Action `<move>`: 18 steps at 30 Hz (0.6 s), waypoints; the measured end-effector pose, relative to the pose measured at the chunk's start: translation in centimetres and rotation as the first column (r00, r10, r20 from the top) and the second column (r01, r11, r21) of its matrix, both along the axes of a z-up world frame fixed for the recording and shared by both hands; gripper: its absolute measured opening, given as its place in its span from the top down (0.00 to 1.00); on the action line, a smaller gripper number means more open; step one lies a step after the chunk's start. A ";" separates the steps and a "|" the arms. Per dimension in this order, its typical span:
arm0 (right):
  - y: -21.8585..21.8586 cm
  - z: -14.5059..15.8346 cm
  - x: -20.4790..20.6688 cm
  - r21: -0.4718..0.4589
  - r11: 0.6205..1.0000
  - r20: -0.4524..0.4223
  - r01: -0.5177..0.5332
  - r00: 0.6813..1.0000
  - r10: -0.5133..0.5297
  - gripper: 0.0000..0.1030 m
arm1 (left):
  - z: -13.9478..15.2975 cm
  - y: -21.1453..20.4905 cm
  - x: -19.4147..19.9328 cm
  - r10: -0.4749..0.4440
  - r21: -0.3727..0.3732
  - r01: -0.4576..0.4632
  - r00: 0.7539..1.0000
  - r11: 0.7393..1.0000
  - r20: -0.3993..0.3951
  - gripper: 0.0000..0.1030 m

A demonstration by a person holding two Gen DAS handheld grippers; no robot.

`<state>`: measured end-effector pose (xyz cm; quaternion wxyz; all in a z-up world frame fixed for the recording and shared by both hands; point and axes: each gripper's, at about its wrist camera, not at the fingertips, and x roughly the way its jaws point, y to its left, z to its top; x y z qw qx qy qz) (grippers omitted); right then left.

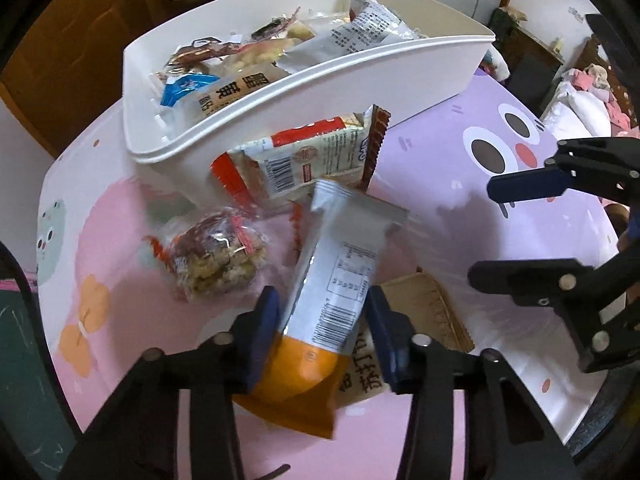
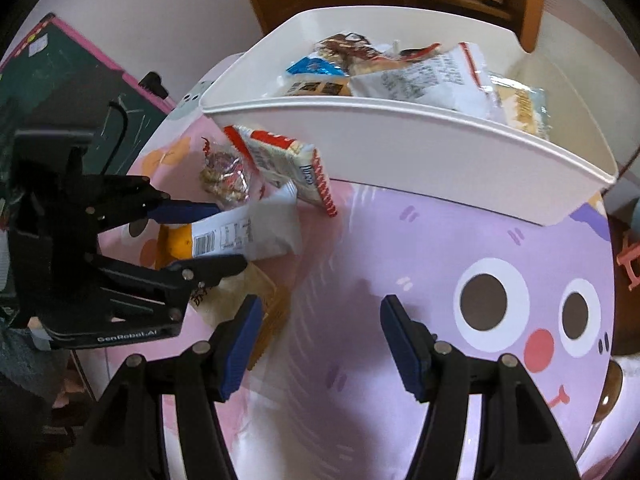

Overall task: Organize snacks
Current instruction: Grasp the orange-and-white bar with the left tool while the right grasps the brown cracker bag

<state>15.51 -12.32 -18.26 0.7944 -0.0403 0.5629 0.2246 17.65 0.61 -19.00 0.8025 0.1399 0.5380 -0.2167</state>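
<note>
Left tool [image 1: 322, 324]: its two blue pads sit against either side of a white-and-orange snack packet [image 1: 340, 276], closed on it near the barcode. In the right wrist view the same packet [image 2: 248, 234] lies between that tool's fingers at 9 o'clock. Whether the packet is clear of the table [image 1: 460, 184] cannot be told.

Right tool [image 2: 320, 344]: jaws wide apart, nothing between them, over the purple cartoon print of the table cover.

White bin [image 1: 320, 92]: at 12 o'clock in both views, holding several wrapped snacks. Leaning against its near wall is a red-and-white packet [image 1: 312, 156]. A clear-wrapped nut cluster [image 1: 218, 260] lies at 9 o'clock from the held packet. A tan cracker packet [image 1: 424, 312] lies partly under the held packet, at 4 o'clock from it.
</note>
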 end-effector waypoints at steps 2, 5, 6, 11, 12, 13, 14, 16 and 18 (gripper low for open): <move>0.5 -0.1 0.0 0.002 1.000 0.003 -0.029 1.000 0.029 0.34 | 0.4 0.4 -0.6 0.030 -0.010 -0.030 1.000 1.000 0.002 0.65; 1.6 -0.3 -0.2 -0.002 0.996 0.018 -0.091 0.996 0.091 0.26 | 1.3 1.9 -1.4 0.089 -0.043 -0.088 0.996 0.995 0.017 0.66; 2.2 -0.3 -0.3 -0.004 0.993 0.026 -0.118 0.993 0.118 0.25 | 1.6 2.5 -1.7 0.110 -0.059 -0.109 0.994 0.992 0.016 0.66; 4.8 -0.4 -0.7 -0.028 0.968 0.078 -0.250 0.965 0.252 0.16 | 2.8 6.5 -3.0 0.266 -0.159 -0.266 0.964 0.951 -0.019 0.66; 5.3 -0.5 -0.7 -0.032 0.961 0.085 -0.273 0.958 0.275 0.15 | 2.9 7.1 -3.4 0.293 -0.169 -0.293 0.956 0.941 -0.028 0.66; 5.8 -0.6 -0.7 -0.038 0.955 0.089 -0.294 0.951 0.297 0.15 | 2.8 7.6 -3.7 0.325 -0.175 -0.325 0.945 0.929 -0.032 0.66; 6.3 -0.7 -0.6 -0.041 0.948 0.088 -0.316 0.944 0.319 0.14 | 2.8 8.2 -4.1 0.353 -0.178 -0.353 0.935 0.919 -0.031 0.66; 7.2 -1.2 -0.4 -0.049 0.935 0.080 -0.353 0.931 0.355 0.14 | 2.8 9.3 -4.8 0.400 -0.185 -0.399 0.916 0.898 -0.035 0.66; 7.8 -1.6 -0.3 -0.068 0.920 0.077 -0.386 0.917 0.390 0.14 | 2.5 10.4 -5.4 0.439 -0.203 -0.439 0.897 0.875 -0.050 0.66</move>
